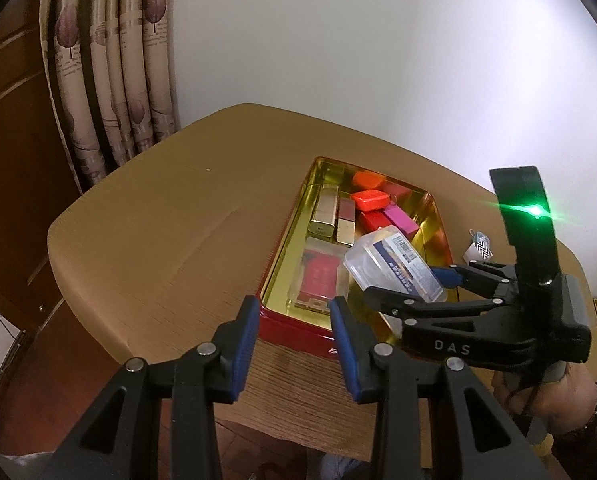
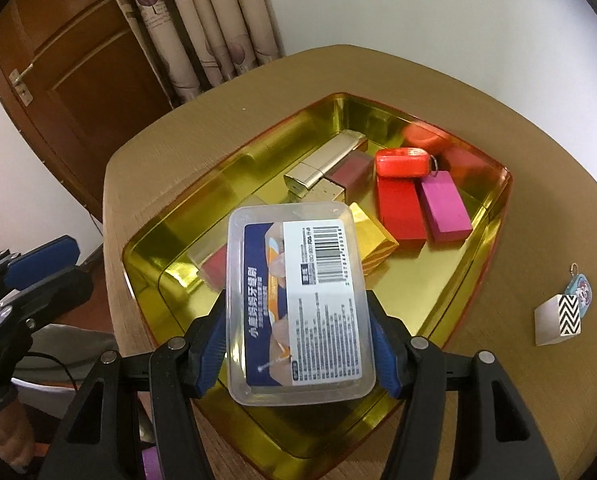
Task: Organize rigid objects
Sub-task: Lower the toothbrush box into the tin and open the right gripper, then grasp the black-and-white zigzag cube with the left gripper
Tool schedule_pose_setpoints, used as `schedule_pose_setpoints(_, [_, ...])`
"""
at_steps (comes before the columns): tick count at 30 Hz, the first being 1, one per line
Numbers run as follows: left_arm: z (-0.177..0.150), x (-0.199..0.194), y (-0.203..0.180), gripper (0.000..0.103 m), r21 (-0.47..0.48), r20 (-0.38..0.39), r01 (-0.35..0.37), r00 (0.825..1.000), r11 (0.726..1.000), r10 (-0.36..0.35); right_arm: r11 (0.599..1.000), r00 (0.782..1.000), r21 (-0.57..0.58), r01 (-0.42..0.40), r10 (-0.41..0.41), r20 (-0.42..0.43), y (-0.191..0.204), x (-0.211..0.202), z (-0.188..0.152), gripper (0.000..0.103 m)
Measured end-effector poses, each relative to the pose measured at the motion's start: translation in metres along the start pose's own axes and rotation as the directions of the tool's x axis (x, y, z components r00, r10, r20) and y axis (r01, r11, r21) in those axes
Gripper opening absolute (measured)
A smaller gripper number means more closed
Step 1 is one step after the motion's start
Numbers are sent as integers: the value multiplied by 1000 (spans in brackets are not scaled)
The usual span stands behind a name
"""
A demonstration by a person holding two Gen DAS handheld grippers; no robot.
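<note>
Right wrist: box (image 2: 298,304) btwn right tongs (image 2: 298,354).

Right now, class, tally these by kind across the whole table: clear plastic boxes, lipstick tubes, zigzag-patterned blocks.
Clear plastic boxes: 2
Lipstick tubes: 2
Zigzag-patterned blocks: 1
Total: 5

Gold-lined red tin (image 2: 494,216) holds red (image 2: 400,210) and magenta blocks (image 2: 444,206).

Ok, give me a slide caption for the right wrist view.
Right gripper holds a clear plastic box over the gold tin.
</note>
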State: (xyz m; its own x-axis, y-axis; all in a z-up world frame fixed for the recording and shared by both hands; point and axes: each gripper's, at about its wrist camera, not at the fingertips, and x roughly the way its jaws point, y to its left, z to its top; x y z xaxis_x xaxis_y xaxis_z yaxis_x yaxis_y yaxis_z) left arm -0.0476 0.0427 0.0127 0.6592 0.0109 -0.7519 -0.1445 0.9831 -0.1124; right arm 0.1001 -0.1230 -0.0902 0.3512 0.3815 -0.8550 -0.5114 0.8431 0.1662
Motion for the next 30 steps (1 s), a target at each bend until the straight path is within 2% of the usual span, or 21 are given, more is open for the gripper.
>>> schedule_pose_setpoints(1, [0,0,0,37,2,-1,0,1000,1000,0,1000,1000,3,-2,2,4,-1,0,1,60])
schedule_pose_setpoints(5, [-2,1,-2,37,15,-3,-4,1000,1000,4,1000,1000,23,-10,10,25,-4,-5,2,71])
schedule_pose_setpoints(7, [-3,2,-3,37,21,-2,-7,1000,1000,7,999,998,38,-18,16,54,-6,-13,3,72])
schedule_pose_setpoints(11, [-4,1,-5,37,37,6,-14,1000,999,14,995,981,96,-34,15,193,-19,-49,0,73])
schedule_pose_setpoints(14, [-5,1,-8,37,52,8,-11,1000,999,11,979,958,205,-18,-42,285,-51,-80,-18,75])
schedule_pose_setpoints(17, [-7,0,-12,37,72,9,3,1000,997,-4,942,938,327,74,-177,299,-94,-100,-53,76])
schedule_pose_setpoints(18, [-8,-1,-15,37,81,10,16,1000,997,-17,920,931,364,144,-250,265,-113,-103,-71,76])
schedule_pose_setpoints(20, [-9,-4,-22,37,106,13,31,999,994,-32,881,918,403,247,-346,194,-140,-107,-96,76])
schedule_pose_setpoints(22, [-10,-7,-29,37,131,12,55,998,990,-57,841,891,415,347,-434,134,-161,-110,-117,76])
schedule_pose_setpoints(26, [-14,-16,-55,37,206,21,87,995,975,-93,758,814,394,519,-579,44,-188,-121,-150,76])
schedule_pose_setpoints(27, [-15,-17,-65,37,236,18,103,994,966,-110,742,796,385,548,-605,32,-194,-123,-155,76])
schedule_pose_setpoints(30, [-16,-17,-94,37,305,-1,142,989,942,-149,713,765,383,588,-644,23,-203,-127,-164,76])
